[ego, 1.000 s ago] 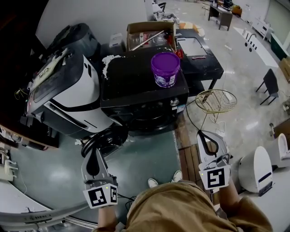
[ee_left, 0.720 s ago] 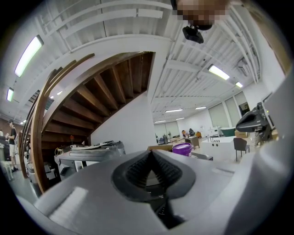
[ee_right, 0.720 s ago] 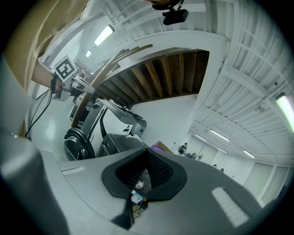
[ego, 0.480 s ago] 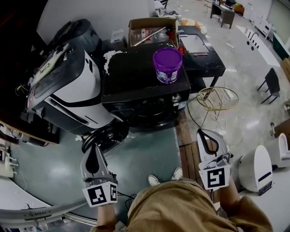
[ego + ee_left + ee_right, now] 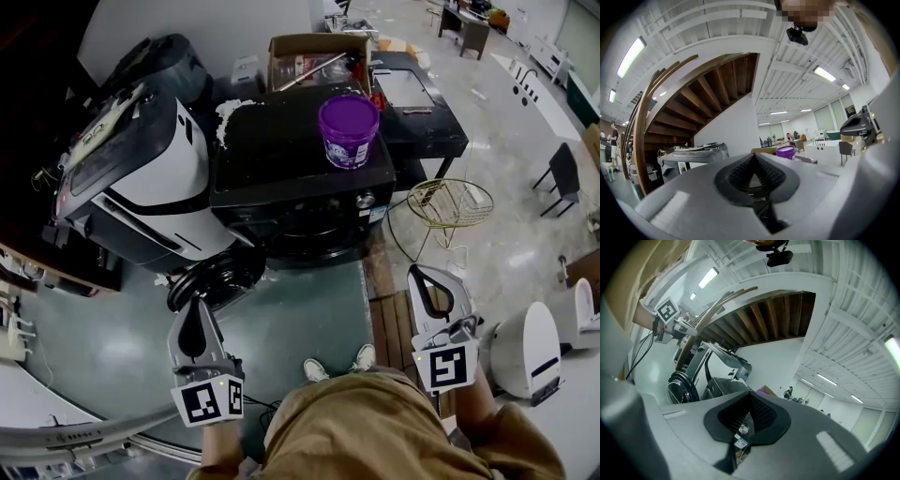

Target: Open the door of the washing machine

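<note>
Clamping nothing: left tool, right tool

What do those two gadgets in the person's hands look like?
Both the left tongs and right tongs are grey, wedge-shaped shells with black ribbed pads. Each carries a white cube printed with black square markers. The person wears tan trousers and white shoes.

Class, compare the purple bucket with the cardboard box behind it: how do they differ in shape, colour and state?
The purple bucket is round; the cardboard box is rectangular. The bucket is purple with a printed label, the box plain brown. The bucket's top looks lidded, while the box stands open with things inside. Shared: both stand upright, the bucket on the black washing machine, the box just behind it.
</note>
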Demonstrator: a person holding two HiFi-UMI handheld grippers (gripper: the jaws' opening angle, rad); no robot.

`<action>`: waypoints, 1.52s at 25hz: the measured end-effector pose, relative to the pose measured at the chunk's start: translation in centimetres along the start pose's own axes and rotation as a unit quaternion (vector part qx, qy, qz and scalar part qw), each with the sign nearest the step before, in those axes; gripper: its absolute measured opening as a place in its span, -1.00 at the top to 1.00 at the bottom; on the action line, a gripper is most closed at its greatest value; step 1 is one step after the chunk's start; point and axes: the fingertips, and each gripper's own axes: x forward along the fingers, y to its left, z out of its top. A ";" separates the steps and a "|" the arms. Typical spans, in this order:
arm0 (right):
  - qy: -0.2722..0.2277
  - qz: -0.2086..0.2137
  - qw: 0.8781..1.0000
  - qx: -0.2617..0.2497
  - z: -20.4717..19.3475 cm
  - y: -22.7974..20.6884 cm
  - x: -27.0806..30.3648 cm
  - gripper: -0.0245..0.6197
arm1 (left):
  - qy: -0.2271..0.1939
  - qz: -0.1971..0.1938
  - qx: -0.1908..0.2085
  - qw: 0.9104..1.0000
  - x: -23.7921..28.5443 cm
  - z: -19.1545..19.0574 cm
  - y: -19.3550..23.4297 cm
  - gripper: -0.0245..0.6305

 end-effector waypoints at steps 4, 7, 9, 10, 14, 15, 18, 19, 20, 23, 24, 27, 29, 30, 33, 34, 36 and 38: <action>-0.004 0.007 1.000 -0.005 0.1 0.2 0.0 0.91 | 0.002 0.001 -0.008 1.000 -0.2 -0.2 -0.1 0.74; 0.000 0.009 1.000 -0.003 -0.2 0.3 0.0 0.91 | 0.004 0.002 -0.006 1.000 -0.3 -0.3 -0.2 0.74; -0.003 0.009 1.000 -0.002 -0.2 0.3 -0.1 0.91 | 0.005 0.003 -0.007 1.000 -0.5 -0.4 -0.2 0.74; -0.005 0.010 1.000 -0.003 -0.2 0.4 -0.1 0.91 | 0.005 0.004 -0.006 1.000 -0.6 -0.4 -0.3 0.74; -0.010 0.009 1.000 -0.002 0.0 0.3 -0.3 0.91 | 0.005 0.005 -0.007 1.000 -0.8 -0.3 -0.4 0.74; -0.011 0.009 1.000 -0.002 0.0 0.3 -0.3 0.91 | 0.005 0.005 -0.007 1.000 -0.8 -0.3 -0.5 0.74; -0.014 0.005 1.000 0.001 -0.1 -0.1 -0.4 0.91 | 0.004 0.006 -0.006 1.000 -0.8 -0.2 -0.7 0.74; -0.013 0.005 1.000 0.001 -0.1 -0.2 -0.5 0.91 | 0.003 0.006 -0.005 1.000 -0.8 -0.2 -0.8 0.74; -0.012 0.005 1.000 0.002 -0.2 -0.2 -0.5 0.91 | 0.002 0.007 -0.005 1.000 -0.9 -0.1 -0.8 0.74; -0.012 0.004 1.000 0.003 -0.3 -0.3 -0.6 0.91 | 0.001 0.008 -0.005 1.000 -1.0 0.0 -0.9 0.74; -0.014 0.004 1.000 0.003 -0.2 -0.3 -0.6 0.91 | 0.001 0.008 -0.004 1.000 -1.0 0.1 -1.0 0.74; -0.015 0.006 1.000 0.000 -0.2 -0.2 -0.7 0.91 | 0.000 0.008 -0.003 1.000 -1.1 0.1 -1.0 0.74; -0.013 0.007 1.000 0.001 -0.3 -0.2 -0.7 0.91 | 0.000 0.009 0.000 1.000 -1.1 0.1 -1.1 0.74; -0.013 0.007 1.000 0.001 -0.4 -0.2 -0.7 0.91 | 0.000 0.009 0.002 1.000 -1.2 0.1 -1.1 0.74; -0.017 0.009 1.000 -0.001 -0.5 -0.3 -0.5 0.91 | 0.001 0.011 0.003 1.000 -1.2 0.0 -1.2 0.74; -0.018 0.010 1.000 -0.001 -0.5 -0.2 -0.5 0.91 | 0.003 0.012 0.002 1.000 -1.3 -0.1 -1.2 0.74; -0.017 0.013 1.000 0.000 -0.7 -0.1 -0.3 0.91 | 0.007 0.014 0.002 1.000 -1.4 -0.4 -1.2 0.74; -0.020 0.015 1.000 0.001 -0.6 -0.1 -0.1 0.91 | 0.010 0.016 0.003 1.000 -1.4 -0.5 -1.2 0.74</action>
